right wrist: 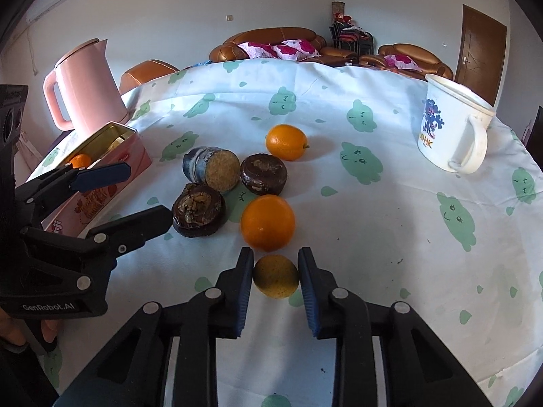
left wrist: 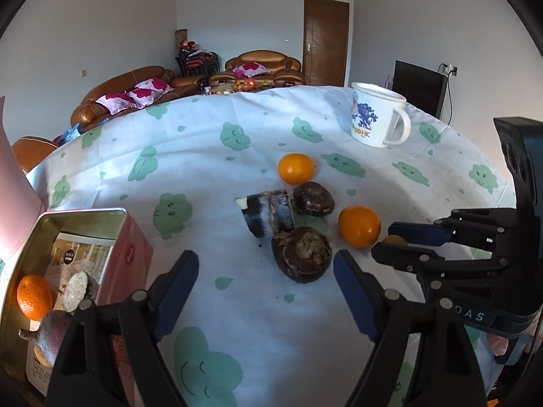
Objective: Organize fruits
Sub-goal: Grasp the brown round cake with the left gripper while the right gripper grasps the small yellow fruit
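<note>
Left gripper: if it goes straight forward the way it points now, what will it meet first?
Most likely the nearest dark round fruit, lying just beyond the open left gripper and slightly right of centre. Depth is uncertain; it might touch the tablecloth first.

Right tool [right wrist: 275, 276] clamped, left tool [left wrist: 266, 264] agape

The left claw [left wrist: 266, 269] is black plastic with flat blue pads [left wrist: 176, 296] inside its two fingers. Round silver screws dot the black arms. The right claw [right wrist: 275, 276] looks the same. One black body says "GenRobot.AI" in pale letters.
</note>
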